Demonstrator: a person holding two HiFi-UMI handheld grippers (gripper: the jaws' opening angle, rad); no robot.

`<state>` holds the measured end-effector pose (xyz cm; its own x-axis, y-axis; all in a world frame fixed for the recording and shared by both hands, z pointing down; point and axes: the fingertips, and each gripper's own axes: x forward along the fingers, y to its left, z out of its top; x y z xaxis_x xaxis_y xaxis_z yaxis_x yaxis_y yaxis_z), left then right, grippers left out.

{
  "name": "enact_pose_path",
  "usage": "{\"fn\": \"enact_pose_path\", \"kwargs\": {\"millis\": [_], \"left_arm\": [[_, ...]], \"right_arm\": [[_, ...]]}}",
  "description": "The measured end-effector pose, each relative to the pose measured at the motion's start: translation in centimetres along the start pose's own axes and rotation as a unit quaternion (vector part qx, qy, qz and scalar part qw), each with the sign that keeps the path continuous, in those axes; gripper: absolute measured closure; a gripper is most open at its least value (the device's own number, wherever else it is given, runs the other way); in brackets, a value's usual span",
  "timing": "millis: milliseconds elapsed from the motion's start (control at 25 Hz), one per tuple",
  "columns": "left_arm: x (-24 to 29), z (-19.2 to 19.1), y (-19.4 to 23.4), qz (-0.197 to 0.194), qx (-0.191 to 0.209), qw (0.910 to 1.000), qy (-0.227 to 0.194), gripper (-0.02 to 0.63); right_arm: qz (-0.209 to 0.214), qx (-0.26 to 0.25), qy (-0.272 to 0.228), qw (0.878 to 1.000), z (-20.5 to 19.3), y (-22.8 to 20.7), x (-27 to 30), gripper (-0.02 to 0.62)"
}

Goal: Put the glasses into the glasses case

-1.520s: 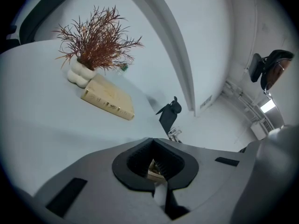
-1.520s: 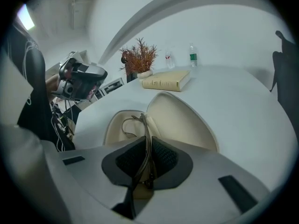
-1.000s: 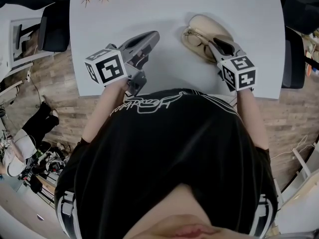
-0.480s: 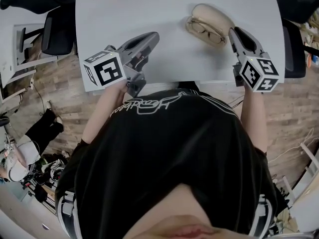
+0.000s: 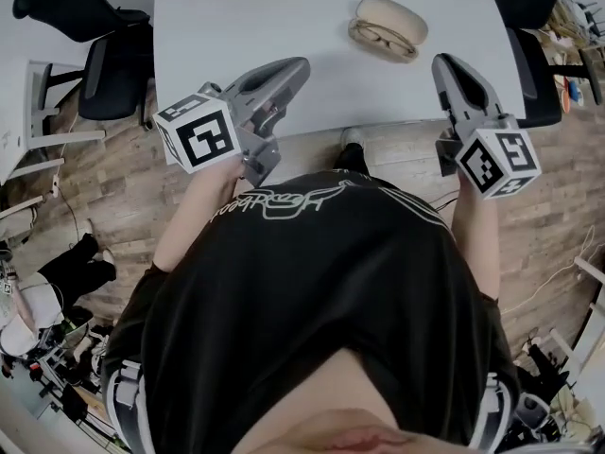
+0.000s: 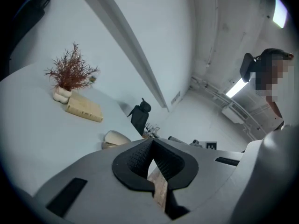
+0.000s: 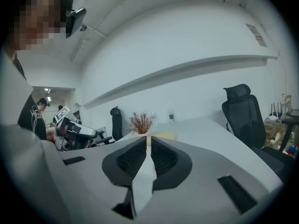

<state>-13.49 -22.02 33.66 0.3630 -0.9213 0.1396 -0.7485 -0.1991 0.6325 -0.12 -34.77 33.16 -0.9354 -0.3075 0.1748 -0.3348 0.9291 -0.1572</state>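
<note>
Head view: locate beige oval hard-shell glasses case point(image 5: 395, 13) on white surface point(image 5: 246, 26), far side, right of centre, lid open. Note thin-framed glasses point(image 5: 382, 39) lying in lower half, approx. fully seated; exact fit too small to confirm.

Left gripper view: read grey left gripper point(image 6: 152, 146) as closed, tips touching, nothing between.

Right gripper view: read grey right gripper point(image 7: 149, 146) as nearly together, thin slit only, nothing between.

Both held near front edge of surface, well apart from case.

Judged status: placement done, or v. nearly. Remaining, if req'd: check seating, close lid.

Disregard dried reddish plant point(image 6: 70, 71) and pale wooden block point(image 6: 84, 108) at far edge.
</note>
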Motion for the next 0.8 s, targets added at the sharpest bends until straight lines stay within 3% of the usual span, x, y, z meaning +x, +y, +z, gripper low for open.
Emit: {"fn": "enact_pose_path", "kwargs": {"millis": [360, 600, 800], "left_arm": [[-5.2, -2.5, -8.7, -0.068, 0.059, 0.9959, 0.0, 0.598], [-7.4, -5.2, -13.1, -0.098, 0.107, 0.9892, 0.021, 0.598], [-9.0, -7.4, -15.7, -0.121, 0.115, 0.9855, 0.032, 0.598]], "right_arm": [[0.053, 0.017, -0.051, 0.997, 1.1, 11.8, -7.9, 0.571], [0.061, 0.028, -0.05, 0.996, -0.7, 17.2, -11.6, 0.571], [0.082, 0.033, -0.064, 0.994, -0.9, 21.0, -14.1, 0.571]]}}
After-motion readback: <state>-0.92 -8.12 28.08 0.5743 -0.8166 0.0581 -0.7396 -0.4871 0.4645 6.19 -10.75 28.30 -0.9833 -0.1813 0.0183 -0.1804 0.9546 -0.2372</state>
